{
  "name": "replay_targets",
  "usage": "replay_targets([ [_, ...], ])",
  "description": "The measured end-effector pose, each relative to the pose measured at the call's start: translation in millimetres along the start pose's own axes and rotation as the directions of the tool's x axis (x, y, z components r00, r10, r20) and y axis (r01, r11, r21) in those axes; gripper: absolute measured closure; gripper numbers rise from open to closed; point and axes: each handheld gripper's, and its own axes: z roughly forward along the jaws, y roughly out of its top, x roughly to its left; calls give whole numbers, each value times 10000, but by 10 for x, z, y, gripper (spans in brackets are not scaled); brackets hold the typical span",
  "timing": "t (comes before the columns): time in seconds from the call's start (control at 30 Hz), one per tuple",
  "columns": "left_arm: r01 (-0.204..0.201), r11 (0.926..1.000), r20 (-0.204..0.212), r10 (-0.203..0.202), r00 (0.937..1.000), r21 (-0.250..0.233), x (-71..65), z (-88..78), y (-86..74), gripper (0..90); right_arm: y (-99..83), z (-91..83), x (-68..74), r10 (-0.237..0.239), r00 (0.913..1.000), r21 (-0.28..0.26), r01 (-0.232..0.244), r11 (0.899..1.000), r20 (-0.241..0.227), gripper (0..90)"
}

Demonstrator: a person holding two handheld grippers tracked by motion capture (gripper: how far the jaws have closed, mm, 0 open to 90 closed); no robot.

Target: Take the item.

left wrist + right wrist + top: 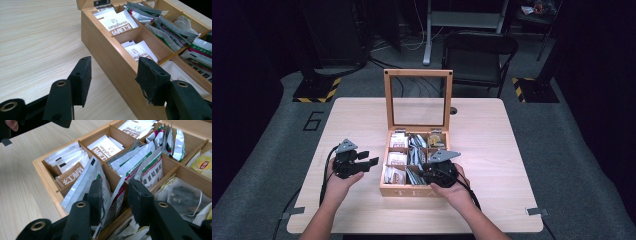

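Note:
An open wooden tea box [412, 191] stands mid-table, its glass lid [417, 73] upright and its compartments full of tea sachets. My right gripper [426, 172] reaches down into the front middle compartment. Its jaws [115, 193] stand apart on either side of an upright white sachet with red and green print [120, 202], and the pads are not visibly pressing it. My left gripper [367, 160] hovers just left of the box, open. Nothing lies between its pads [113, 75], which point along the box's left wall [110, 57].
The light wooden table [492, 150] has bare room left and right of the box. White Hongmian sachets [120, 23] fill the left compartments, and loose mesh tea bags [185, 197] the right ones. A black chair [479, 55] and stand bases sit beyond the far edge.

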Motion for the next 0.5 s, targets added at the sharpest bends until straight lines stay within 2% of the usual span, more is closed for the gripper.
replay_targets([
  [0.27, 68, 10000, 24, -68, 10000, -24, -1, 2, -2, 454, -29, 89, 43, 75, 10000, 378, -73, 9993, -65, 715],
  [0.33, 22, 10000, 34, -22, 10000, -18, 1, 2, -2, 454, -27, 111, 48, -89, 10000, 408, 90, 9991, -31, 716],
  [0.5, 23, 10000, 29, -22, 10000, -27, 0, 1, -3, 454, -27, 148, 67, -133, 9999, 446, 132, 9989, 38, 716],
])
